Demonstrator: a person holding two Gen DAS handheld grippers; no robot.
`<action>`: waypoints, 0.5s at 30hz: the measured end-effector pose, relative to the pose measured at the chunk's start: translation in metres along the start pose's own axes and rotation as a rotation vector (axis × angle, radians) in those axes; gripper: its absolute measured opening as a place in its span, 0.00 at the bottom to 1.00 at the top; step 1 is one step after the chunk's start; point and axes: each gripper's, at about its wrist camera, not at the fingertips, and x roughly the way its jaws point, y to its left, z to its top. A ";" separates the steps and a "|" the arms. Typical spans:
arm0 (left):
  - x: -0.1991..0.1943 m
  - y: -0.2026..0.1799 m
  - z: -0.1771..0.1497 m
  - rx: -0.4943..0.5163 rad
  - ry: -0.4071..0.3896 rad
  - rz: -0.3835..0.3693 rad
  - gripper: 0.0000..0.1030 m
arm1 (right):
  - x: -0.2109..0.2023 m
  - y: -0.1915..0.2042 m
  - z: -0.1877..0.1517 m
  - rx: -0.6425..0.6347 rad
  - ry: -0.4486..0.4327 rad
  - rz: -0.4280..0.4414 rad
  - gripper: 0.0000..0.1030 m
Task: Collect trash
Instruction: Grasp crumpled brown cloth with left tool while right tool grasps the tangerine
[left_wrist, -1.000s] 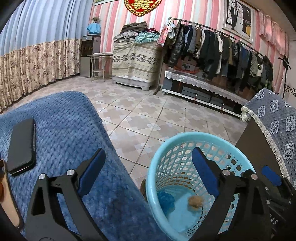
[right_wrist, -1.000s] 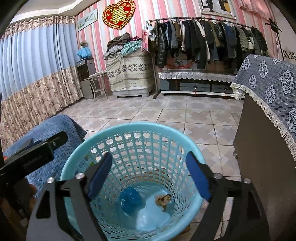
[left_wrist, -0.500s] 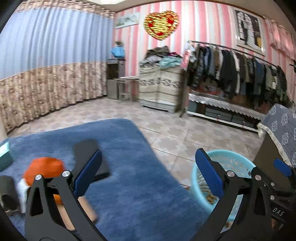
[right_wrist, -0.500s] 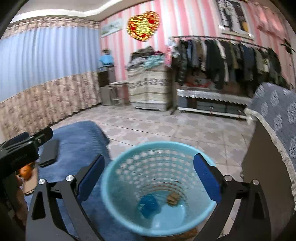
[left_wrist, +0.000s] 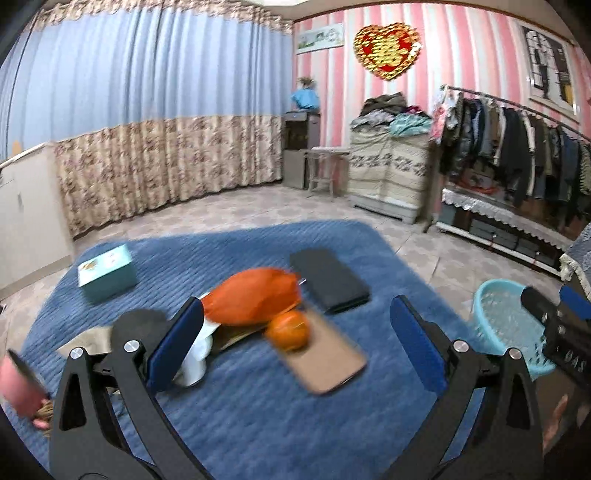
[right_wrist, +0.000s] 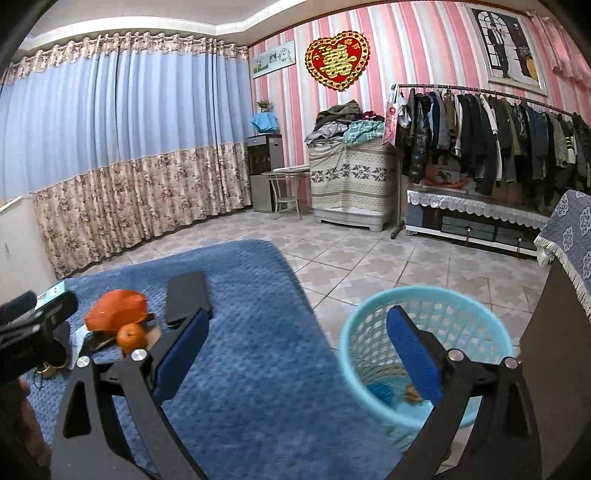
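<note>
Blue-padded jaws wide apart and empty on both grippers, above a blue quilted table cover.

Left gripper (left_wrist: 295, 336) has just been spreading its jaws, nothing between them; beyond it on the blue quilted cover (left_wrist: 258, 406) lie an orange plastic bag (left_wrist: 255, 301), a mandarin (left_wrist: 288, 331) touching the bag's near edge, a black phone (left_wrist: 328, 278), a tan phone-shaped slab (left_wrist: 327, 363) and a teal box (left_wrist: 107, 273). Right gripper (right_wrist: 297, 347) has likewise just been widening, holding nothing. The light-blue mesh wastebasket (right_wrist: 424, 321) stands on the tiled floor beside the cover, with a blue scrap (right_wrist: 380, 391) and a brown scrap (right_wrist: 412, 395) at its bottom.
</note>
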 end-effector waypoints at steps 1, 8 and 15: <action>-0.002 0.008 -0.004 -0.004 0.008 0.014 0.95 | 0.000 0.004 -0.005 0.003 0.004 0.002 0.92; -0.017 0.063 -0.036 -0.010 0.047 0.103 0.95 | 0.006 0.022 -0.018 -0.033 0.044 0.008 0.92; -0.029 0.132 -0.061 -0.064 0.059 0.203 0.95 | 0.010 0.044 -0.022 -0.087 0.072 0.033 0.92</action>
